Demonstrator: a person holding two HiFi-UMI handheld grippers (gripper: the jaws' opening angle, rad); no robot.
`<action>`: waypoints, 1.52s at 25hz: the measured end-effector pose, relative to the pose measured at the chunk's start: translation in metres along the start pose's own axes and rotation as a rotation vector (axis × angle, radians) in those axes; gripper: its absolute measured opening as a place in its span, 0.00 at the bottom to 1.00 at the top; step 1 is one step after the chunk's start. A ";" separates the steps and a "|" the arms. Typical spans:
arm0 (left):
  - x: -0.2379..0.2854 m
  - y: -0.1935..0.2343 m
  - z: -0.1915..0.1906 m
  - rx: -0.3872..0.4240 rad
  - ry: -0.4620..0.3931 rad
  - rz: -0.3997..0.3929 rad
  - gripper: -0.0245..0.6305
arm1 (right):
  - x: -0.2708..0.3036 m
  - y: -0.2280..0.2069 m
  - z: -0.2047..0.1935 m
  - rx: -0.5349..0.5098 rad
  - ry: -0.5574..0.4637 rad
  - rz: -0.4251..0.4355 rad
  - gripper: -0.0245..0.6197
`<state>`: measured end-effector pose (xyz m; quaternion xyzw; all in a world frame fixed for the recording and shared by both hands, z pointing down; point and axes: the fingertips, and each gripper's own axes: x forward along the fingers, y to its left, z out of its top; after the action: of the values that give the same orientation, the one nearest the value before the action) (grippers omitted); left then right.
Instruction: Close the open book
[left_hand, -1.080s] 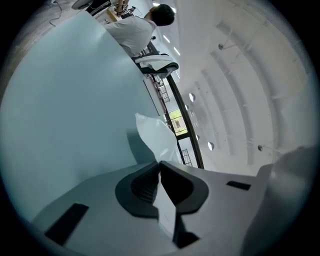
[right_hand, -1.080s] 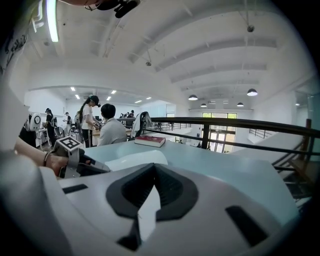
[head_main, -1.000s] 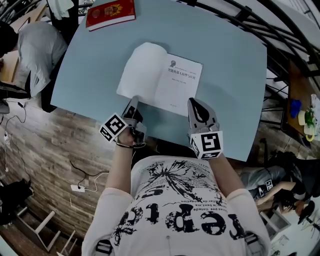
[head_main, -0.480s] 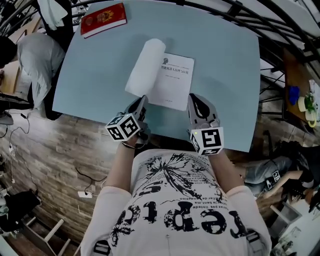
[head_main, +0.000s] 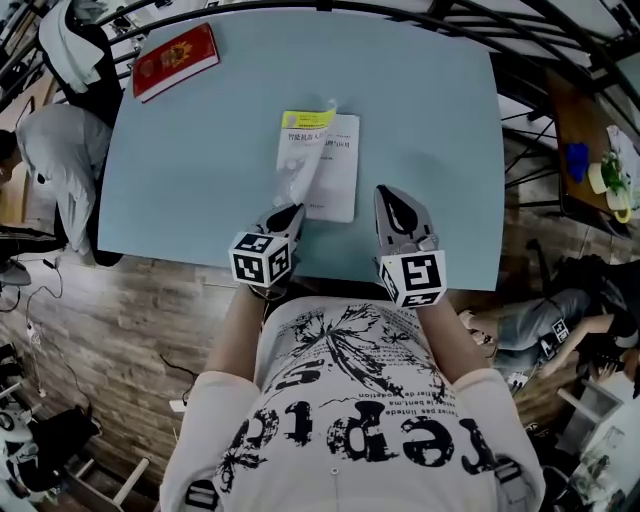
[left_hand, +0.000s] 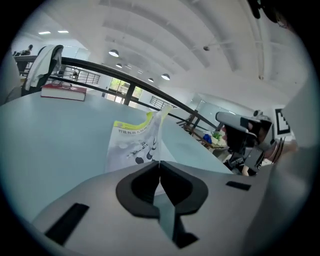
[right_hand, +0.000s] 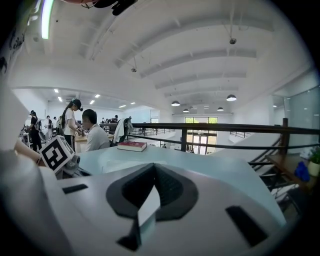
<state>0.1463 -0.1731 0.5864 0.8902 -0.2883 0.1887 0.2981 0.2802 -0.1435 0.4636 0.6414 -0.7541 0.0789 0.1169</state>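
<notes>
Pale-blue tabletop: paperback book at its middle, yellow-banded cover raised half-shut, lower corner pinched in left gripper fingers. Right gripper fingers clenched, empty, beside the book.

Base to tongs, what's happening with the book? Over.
Left tongs shut on yellow-banded cover of white paperback book, half closed. Right tongs shut, empty. Nothing blocking.

Shirt print reads roughly "repre" — book cover lettering illegible.
</notes>
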 end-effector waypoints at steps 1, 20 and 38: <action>0.004 -0.001 -0.005 0.022 0.024 -0.003 0.07 | -0.001 -0.003 -0.001 0.003 0.001 -0.005 0.05; 0.034 -0.024 -0.050 0.221 0.247 -0.036 0.33 | 0.004 -0.012 -0.012 0.022 0.040 -0.023 0.05; -0.104 -0.038 0.123 0.328 -0.283 0.016 0.08 | -0.012 0.056 0.057 0.030 -0.084 -0.043 0.05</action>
<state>0.1107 -0.1850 0.4247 0.9421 -0.2996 0.1088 0.1042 0.2224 -0.1379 0.4067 0.6618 -0.7432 0.0607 0.0773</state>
